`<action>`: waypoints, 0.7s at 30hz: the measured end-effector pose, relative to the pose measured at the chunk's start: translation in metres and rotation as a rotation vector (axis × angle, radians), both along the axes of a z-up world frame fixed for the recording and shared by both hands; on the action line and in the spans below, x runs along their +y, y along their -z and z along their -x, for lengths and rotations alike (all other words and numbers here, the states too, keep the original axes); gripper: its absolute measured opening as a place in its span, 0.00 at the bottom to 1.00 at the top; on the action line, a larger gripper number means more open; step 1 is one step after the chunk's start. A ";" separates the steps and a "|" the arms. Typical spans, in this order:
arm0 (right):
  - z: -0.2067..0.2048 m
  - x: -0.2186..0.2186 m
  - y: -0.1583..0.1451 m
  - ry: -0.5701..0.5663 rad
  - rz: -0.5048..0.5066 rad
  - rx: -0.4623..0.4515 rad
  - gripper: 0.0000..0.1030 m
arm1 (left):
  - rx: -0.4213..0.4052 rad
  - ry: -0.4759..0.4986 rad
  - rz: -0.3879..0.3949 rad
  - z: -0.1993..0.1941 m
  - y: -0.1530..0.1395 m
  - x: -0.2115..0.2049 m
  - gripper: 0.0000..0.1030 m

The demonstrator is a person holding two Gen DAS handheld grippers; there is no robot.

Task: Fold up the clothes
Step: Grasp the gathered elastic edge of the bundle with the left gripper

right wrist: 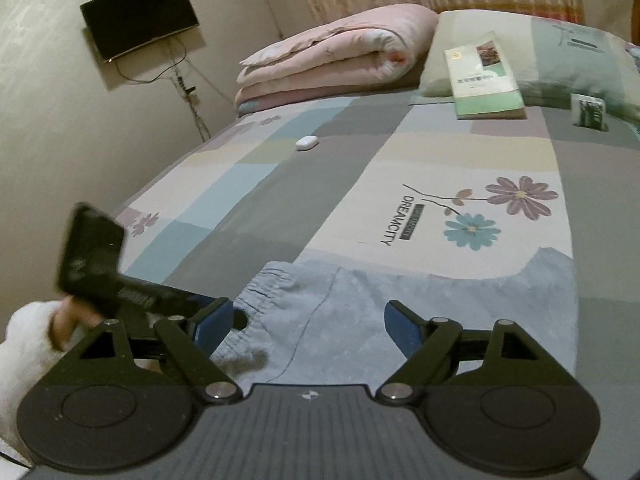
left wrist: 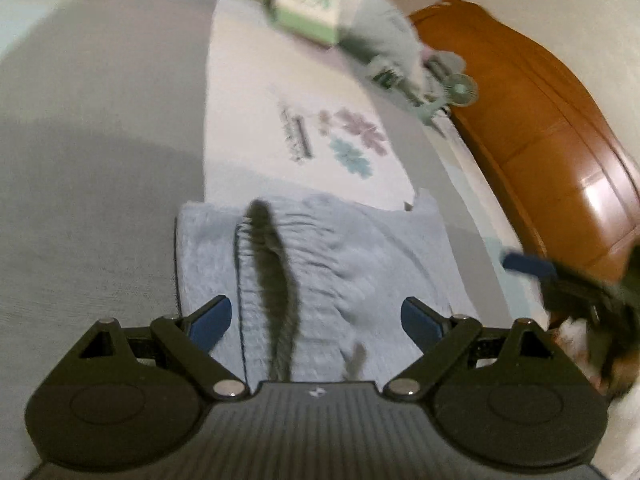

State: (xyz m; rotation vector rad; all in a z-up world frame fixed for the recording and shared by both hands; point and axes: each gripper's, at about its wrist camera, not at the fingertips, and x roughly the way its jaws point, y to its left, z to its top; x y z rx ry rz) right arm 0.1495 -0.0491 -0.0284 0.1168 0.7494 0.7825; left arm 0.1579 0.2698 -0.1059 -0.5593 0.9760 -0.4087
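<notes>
Both tongs spread wide, nothing pinched. Left gripper [left wrist: 316,318] hangs over the light blue shorts [left wrist: 320,264], blue pads [left wrist: 212,318] apart on either side of the gathered waistband, not touching cloth as far as I can tell; the left view is blurred. Right gripper [right wrist: 308,322] also spread, its pads [right wrist: 402,328] clear of the fabric, with the shorts [right wrist: 400,308] lying below and between them. No earlier picture to compare.

Shorts lie flat on my near part of the bed sheet [right wrist: 340,184], elastic waistband [right wrist: 260,284] toward the left in the right view, one leg corner reaching up toward the printed flowers [right wrist: 496,212] and the DREAMCITY lettering [right wrist: 400,220]. A dark fuzzy strip [left wrist: 272,280] runs across the waistband in the left view; cannot tell what it is.

In the right view the left gripper's body [right wrist: 96,264] shows at the left edge, held by my hand [right wrist: 68,320] in a white sleeve [right wrist: 20,352].

Far side of the bed: folded pink quilt [right wrist: 332,56], a green pillow [right wrist: 560,56] with a book [right wrist: 484,80] leaning on it, a small white case [right wrist: 307,142] on the sheet. Wall-mounted screen [right wrist: 140,16] on the left wall. Wooden bed frame [left wrist: 540,140] shows in the left view.
</notes>
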 end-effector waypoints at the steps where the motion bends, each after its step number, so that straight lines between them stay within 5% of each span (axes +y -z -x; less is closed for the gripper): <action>1: 0.000 -0.003 0.000 0.005 -0.005 0.000 0.85 | 0.024 -0.002 0.019 -0.007 0.005 0.002 0.89; 14: 0.005 -0.021 0.004 0.037 -0.035 0.006 0.88 | 0.130 0.136 0.109 -0.012 0.022 -0.014 0.91; 21: 0.009 -0.028 0.007 0.052 -0.044 0.019 0.89 | 0.095 0.078 0.167 -0.034 0.026 -0.014 0.96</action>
